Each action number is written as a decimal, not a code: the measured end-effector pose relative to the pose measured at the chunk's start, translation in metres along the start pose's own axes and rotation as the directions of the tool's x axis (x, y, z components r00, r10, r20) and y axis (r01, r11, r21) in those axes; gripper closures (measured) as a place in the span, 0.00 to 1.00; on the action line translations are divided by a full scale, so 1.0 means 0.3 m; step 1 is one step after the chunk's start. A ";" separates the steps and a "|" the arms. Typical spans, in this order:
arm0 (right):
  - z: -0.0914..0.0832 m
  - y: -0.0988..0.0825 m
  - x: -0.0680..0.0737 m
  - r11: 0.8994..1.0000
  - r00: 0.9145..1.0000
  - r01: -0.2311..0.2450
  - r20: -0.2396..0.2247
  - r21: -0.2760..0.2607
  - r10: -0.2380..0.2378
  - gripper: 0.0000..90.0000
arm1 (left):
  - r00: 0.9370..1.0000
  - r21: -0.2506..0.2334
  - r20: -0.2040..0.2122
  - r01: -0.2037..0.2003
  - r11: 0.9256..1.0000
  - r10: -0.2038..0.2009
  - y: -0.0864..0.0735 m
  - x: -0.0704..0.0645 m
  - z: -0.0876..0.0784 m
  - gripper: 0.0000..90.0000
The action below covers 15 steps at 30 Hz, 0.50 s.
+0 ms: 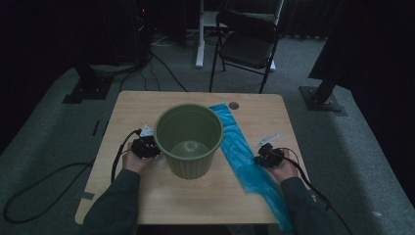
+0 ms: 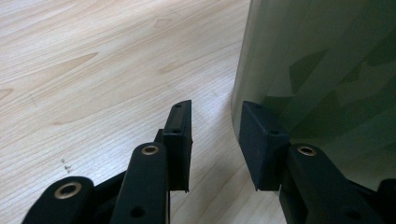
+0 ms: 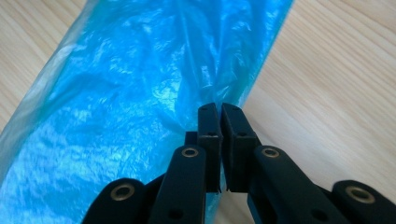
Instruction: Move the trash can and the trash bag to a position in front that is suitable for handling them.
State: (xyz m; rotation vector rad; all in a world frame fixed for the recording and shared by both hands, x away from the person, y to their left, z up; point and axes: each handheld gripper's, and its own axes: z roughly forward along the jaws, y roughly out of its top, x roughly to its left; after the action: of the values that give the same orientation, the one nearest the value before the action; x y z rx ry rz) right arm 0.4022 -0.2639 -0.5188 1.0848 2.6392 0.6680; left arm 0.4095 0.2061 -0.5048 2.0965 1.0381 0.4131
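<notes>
Forearms reach in w/ both tools. Right gripper (image 3: 219, 116) jaws pinched tight on edge of blue bag (image 3: 130, 93), prob. to lift it. Left gripper (image 2: 215, 140) half-open, straddling wall of green bin (image 1: 188, 139) (steadying it?) mid-table (image 1: 147, 200).

Light wooden table (image 1: 147, 103), black folding chair (image 1: 247, 44) behind it, grey carpet (image 1: 49, 127), floor cables (image 1: 161, 68)

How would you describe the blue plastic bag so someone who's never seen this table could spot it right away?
Start at the wooden table and find the big green bucket near its middle. Just right of the bucket, a long flat strip runs diagonally from the far edge to the near edge: the blue plastic bag. It is the one bright, crinkly, see-through thing there, pinched at its edge by the right gripper.
</notes>
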 end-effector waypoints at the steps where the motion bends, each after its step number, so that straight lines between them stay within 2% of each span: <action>1: -0.005 -0.008 -0.017 1.000 1.000 -0.011 0.006 0.003 0.011 0.97 | 1.000 0.005 0.002 -0.006 1.000 0.006 0.001 -0.002 0.001 0.72; 5: -0.019 -0.035 -0.070 0.998 0.997 -0.063 0.040 0.002 0.063 0.95 | 1.000 0.005 0.007 -0.011 1.000 0.011 0.003 -0.011 0.006 0.72; 7: -0.027 -0.039 -0.078 0.996 0.995 -0.084 0.060 -0.014 0.084 0.83 | 1.000 0.006 0.008 -0.016 1.000 0.016 0.004 -0.015 0.007 0.72; 9: -0.037 -0.033 -0.071 0.995 0.993 -0.087 0.072 -0.045 0.090 0.71 | 1.000 0.006 0.011 -0.017 1.000 0.017 0.005 -0.019 0.009 0.72; 12: -0.052 -0.008 -0.048 0.991 0.994 -0.092 0.056 -0.101 0.098 0.65 | 1.000 0.005 0.017 -0.023 1.000 0.022 0.006 -0.025 0.011 0.72; 15: -0.056 0.030 -0.016 0.988 0.996 -0.075 0.035 -0.137 0.081 0.62 | 0.999 0.007 0.025 -0.031 0.999 0.031 0.008 -0.034 0.015 0.72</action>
State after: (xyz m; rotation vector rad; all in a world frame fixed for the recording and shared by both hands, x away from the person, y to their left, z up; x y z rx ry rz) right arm 0.4052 -0.2670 -0.4998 1.1542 2.4877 0.8195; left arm 0.4068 0.1950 -0.5057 2.1213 0.9949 0.3987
